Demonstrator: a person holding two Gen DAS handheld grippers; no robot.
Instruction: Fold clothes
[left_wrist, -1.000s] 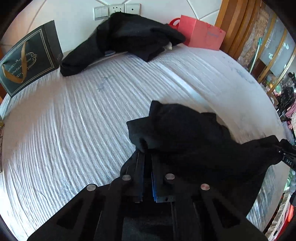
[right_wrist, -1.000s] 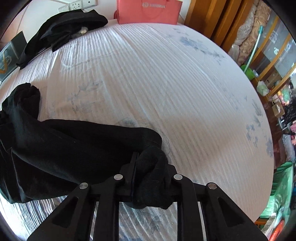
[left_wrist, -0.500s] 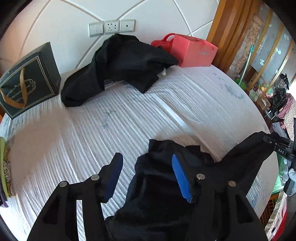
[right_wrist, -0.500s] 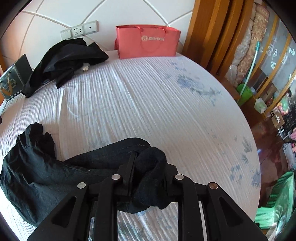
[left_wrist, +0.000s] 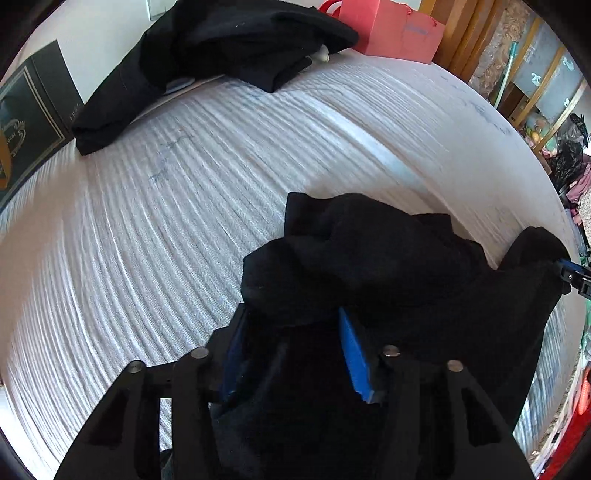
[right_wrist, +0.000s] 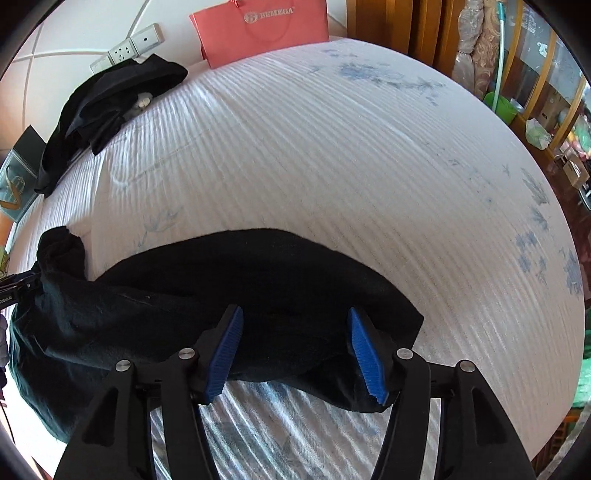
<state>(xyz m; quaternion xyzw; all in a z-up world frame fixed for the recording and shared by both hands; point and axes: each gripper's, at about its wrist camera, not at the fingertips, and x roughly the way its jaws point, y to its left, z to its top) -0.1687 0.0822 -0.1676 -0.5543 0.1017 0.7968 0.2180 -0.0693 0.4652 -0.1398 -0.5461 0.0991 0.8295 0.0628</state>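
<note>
A black garment (left_wrist: 369, 258) lies bunched on the white striped bed sheet (left_wrist: 147, 221). My left gripper (left_wrist: 291, 314) points down into its near fold. Its jaws are closing with cloth heaped between the blue pads (left_wrist: 352, 354), whose inner faces still show. In the right wrist view the same garment (right_wrist: 221, 266) stretches leftward across the sheet (right_wrist: 332, 147). My right gripper (right_wrist: 294, 310) stands over its right end, jaws opening wide, the cloth lying loose between the pads (right_wrist: 364, 350). The other gripper's tip shows at each view's edge: the right gripper (left_wrist: 572, 275), the left gripper (right_wrist: 14, 288).
A pile of black clothes (left_wrist: 229, 48) (right_wrist: 103, 107) lies at the head of the bed. Beside it stands a red paper bag (left_wrist: 391, 31) (right_wrist: 262, 29), and a dark gift bag (left_wrist: 29, 122) leans at the left. Wooden furniture (right_wrist: 399, 22) and a green basin (right_wrist: 500, 105) flank the bed's right edge.
Both grippers were shut on the garment. The left one opened wide, then dropped back onto the cloth with its jaws narrowing. The right one spread its jaws and the cloth end settled onto the sheet.
</note>
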